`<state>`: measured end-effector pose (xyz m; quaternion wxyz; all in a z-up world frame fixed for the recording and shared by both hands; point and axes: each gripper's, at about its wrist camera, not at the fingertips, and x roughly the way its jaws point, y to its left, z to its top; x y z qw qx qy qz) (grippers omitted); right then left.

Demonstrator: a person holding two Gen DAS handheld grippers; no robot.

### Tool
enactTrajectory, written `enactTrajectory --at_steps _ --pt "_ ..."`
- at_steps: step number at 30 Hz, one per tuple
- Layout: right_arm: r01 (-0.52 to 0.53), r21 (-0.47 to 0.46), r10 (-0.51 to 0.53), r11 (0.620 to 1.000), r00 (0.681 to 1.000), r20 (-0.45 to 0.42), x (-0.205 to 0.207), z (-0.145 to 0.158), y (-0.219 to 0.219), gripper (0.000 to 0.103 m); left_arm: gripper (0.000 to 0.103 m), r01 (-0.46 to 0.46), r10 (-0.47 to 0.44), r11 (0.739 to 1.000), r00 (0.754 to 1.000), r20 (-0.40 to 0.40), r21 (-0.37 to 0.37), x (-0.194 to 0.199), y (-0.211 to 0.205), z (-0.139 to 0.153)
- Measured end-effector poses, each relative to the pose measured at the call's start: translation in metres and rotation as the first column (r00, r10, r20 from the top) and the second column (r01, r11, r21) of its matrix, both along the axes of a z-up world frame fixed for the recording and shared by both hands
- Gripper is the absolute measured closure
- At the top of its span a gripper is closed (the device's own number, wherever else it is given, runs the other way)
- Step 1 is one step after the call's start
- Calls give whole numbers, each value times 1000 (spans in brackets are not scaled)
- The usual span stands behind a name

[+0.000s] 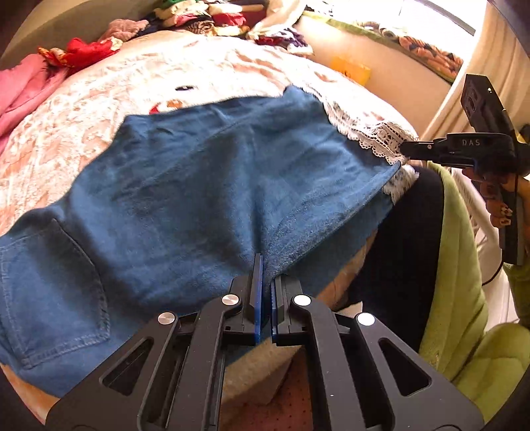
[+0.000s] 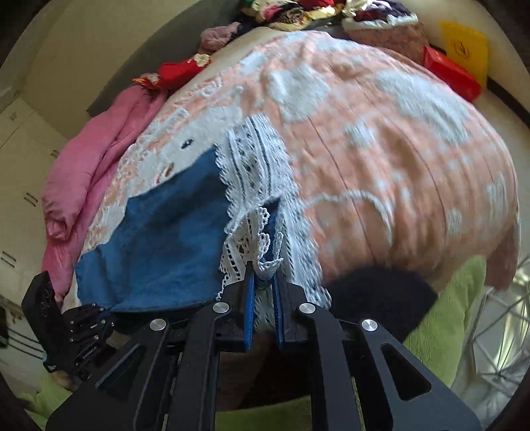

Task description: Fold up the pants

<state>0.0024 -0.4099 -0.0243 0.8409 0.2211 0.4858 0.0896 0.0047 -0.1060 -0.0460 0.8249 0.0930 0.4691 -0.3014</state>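
While both pairs of tongs grip cloth, the blue denim pants (image 1: pixel 205 185) lie spread across the bed (image 2: pixel 397 149). In the left wrist view the left tongs (image 1: pixel 264 281) stand pressed together at six o'clock, pinching the near edge of the pants where the fabric puckers into a crease between the blue pads (image 1: pixel 257 298). From that pinch the denim runs out towards twelve o'clock, with a stitched back pocket (image 1: pixel 53 285) at eight o'clock and the far corner up at one o'clock. At three o'clock the right tongs (image 1: pixel 405 148) reach in from the side, held in a hand (image 1: pixel 497 195), their tips at the lace-trimmed corner of the pants.

In the right wrist view the right tongs (image 2: pixel 264 281) are nearly closed at six o'clock on a bunch of white lace trim (image 2: pixel 251 238) and a fold of blue denim. The pants spread off towards nine o'clock, and the left tongs (image 2: pixel 99 313) show at eight o'clock at their near edge. A peach and white patterned bedspread (image 2: pixel 381 185) fills the view from twelve to three o'clock. A pink quilt (image 2: pixel 99 172) lies at ten o'clock, and piled clothes (image 2: pixel 298 10) sit at twelve o'clock. Green fabric (image 2: pixel 447 315) shows at four o'clock.
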Motion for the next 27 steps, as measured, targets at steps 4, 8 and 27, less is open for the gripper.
enactTrajectory --at_steps 4,8,27 --pt "9 10 -9 1000 1000 -9 -11 -1 -3 94 103 4 -4 1000 1000 0 9 -2 0 -1" --pt "3 -12 -4 1000 1000 -26 -18 -1 -1 94 103 6 -6 1000 1000 -4 25 -2 -2 -4" --pt "-301 -260 326 917 944 56 -11 15 86 72 101 28 -27 998 1000 -9 64 -5 -9 -15"
